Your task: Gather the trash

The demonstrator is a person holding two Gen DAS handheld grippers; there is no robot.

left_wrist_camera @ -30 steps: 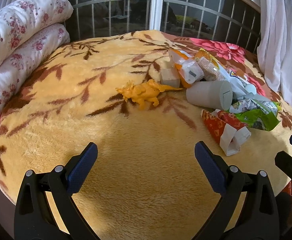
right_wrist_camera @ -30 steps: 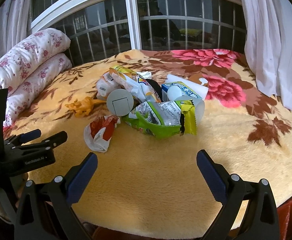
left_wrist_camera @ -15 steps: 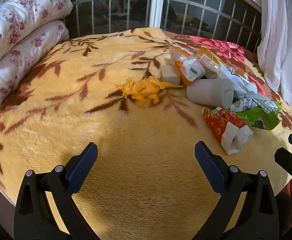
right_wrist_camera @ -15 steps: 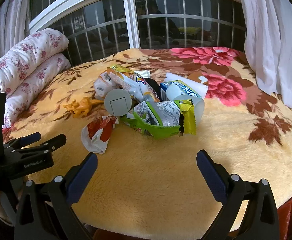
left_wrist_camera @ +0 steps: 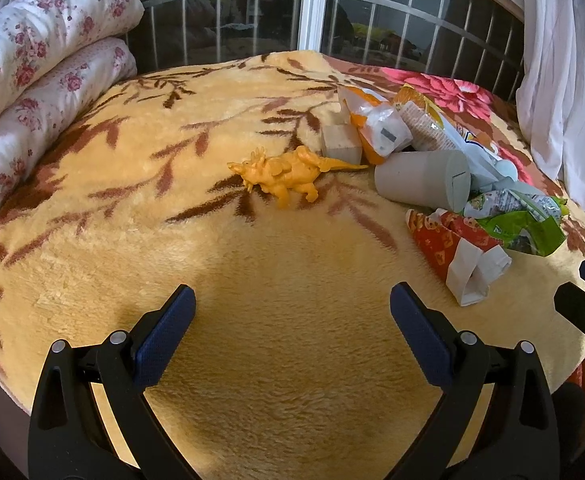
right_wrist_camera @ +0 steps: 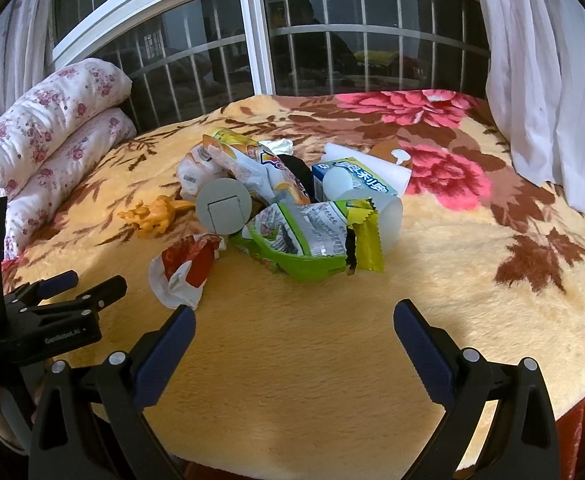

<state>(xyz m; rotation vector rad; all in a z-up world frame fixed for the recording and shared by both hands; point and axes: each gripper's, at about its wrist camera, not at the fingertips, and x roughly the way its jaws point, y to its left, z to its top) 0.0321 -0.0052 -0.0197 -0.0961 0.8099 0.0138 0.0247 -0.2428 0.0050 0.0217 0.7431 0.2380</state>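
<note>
A heap of trash lies mid-bed: a red-and-white crumpled wrapper (right_wrist_camera: 186, 270) (left_wrist_camera: 458, 256), a green snack bag (right_wrist_camera: 304, 242) (left_wrist_camera: 520, 220), a grey paper cup (right_wrist_camera: 223, 206) (left_wrist_camera: 422, 184) on its side, an orange-and-white bag (right_wrist_camera: 248, 164), a blue-and-white carton (right_wrist_camera: 356, 180) and a translucent cup (right_wrist_camera: 388, 216). My right gripper (right_wrist_camera: 294, 322) hovers open over the blanket, short of the heap. Open too, my left gripper (left_wrist_camera: 292, 308) sits left of the heap and shows at the left of the right wrist view (right_wrist_camera: 80, 286). Neither holds anything.
An orange toy dinosaur (left_wrist_camera: 282, 174) (right_wrist_camera: 152, 216) and a pale block (left_wrist_camera: 340, 142) lie left of the heap. Rolled floral quilts (left_wrist_camera: 36, 76) fill the far left. A barred window (right_wrist_camera: 292, 48) and white curtain (right_wrist_camera: 548, 80) bound the yellow flowered blanket (right_wrist_camera: 452, 280).
Both grippers have crept slightly forward toward the heap. Nothing on the bed has moved and both stay open.
</note>
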